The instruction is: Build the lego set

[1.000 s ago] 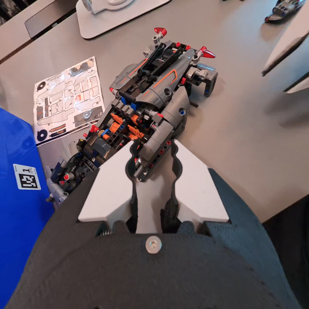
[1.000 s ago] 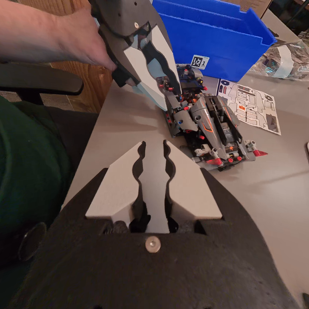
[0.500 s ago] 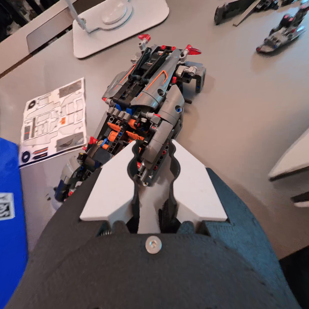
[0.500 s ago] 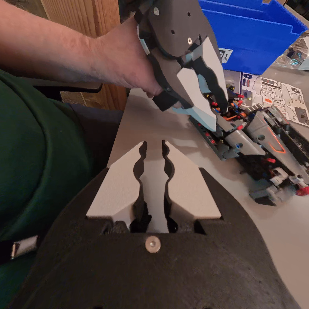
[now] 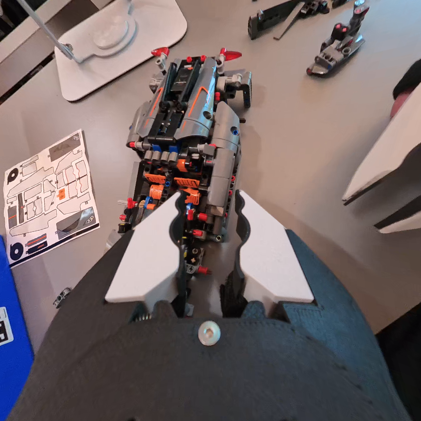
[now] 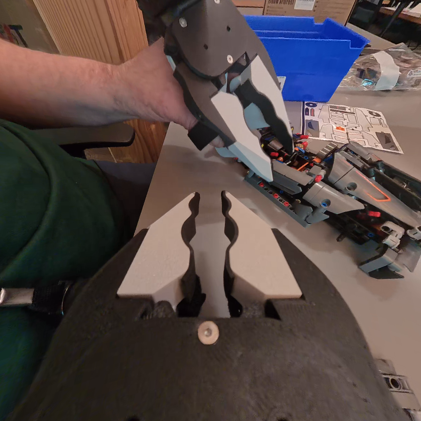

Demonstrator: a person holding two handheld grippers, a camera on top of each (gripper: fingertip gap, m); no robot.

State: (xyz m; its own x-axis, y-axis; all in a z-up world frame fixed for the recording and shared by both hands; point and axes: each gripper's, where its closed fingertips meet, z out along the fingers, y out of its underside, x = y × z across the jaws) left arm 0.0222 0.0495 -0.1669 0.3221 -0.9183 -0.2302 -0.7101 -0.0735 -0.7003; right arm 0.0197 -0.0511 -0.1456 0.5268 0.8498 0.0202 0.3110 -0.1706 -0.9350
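Observation:
A grey, black and orange lego car [image 5: 189,109] lies on the grey table [image 5: 296,159]. My left gripper [image 5: 208,196] is shut on the car's rear end, one finger inside the frame and one against the right side beam. In the right wrist view the left gripper [image 6: 280,164], held by a hand [image 6: 141,91], clamps the car [image 6: 341,189] from above. My right gripper [image 6: 210,193] is open and empty, hovering over the table near the front edge, short of the car. It also shows at the right edge of the left wrist view [image 5: 360,214].
A sticker sheet [image 5: 47,196] lies left of the car. A blue bin [image 6: 307,57] stands behind it, with a plastic bag [image 6: 382,68] beside it. A white stand base [image 5: 114,41] and smaller lego assemblies [image 5: 335,50] sit at the far side. A small grey piece [image 5: 61,296] lies loose.
My left gripper has turned the car by its rear, so it now points straight away. My right gripper has come closer to the car's side.

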